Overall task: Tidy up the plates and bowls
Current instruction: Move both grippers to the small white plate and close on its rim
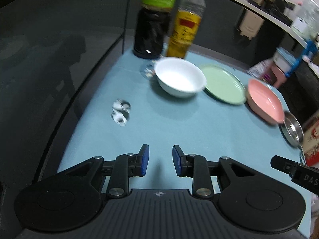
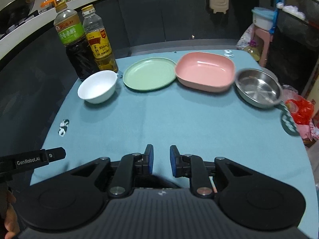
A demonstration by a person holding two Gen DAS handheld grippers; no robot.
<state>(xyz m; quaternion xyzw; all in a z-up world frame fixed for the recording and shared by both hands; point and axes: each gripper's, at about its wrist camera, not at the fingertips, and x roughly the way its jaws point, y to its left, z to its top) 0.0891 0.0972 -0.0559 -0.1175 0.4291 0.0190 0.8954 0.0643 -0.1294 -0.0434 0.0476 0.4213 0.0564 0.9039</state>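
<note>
Both claws sit low over the near edge of the blue cloth, and I'm holding nothing in either. On the left gripper the jaws stand apart with bare cloth between them; the right gripper is parted the same way, a little narrower.

All the dishes wait in a row along the far side, well clear of my fingers: white bowl, green plate, pink dish and steel bowl. The pink dish seems to touch or overlap the green plate's rim, and the steel bowl sits close to the table's right edge.

I judge nothing is stacked yet, so the whole job lies ahead. My worries from here:
- Two bottles, vinegar and oil, stand just behind the white bowl; a reach from the left that overshoots could knock them over.
- A careless push on the steel bowl could send it off the edge.
- Lifting the green plate while the pink dish leans on it would drag both.
- Thin, smooth rims may slip from the pads.
</note>
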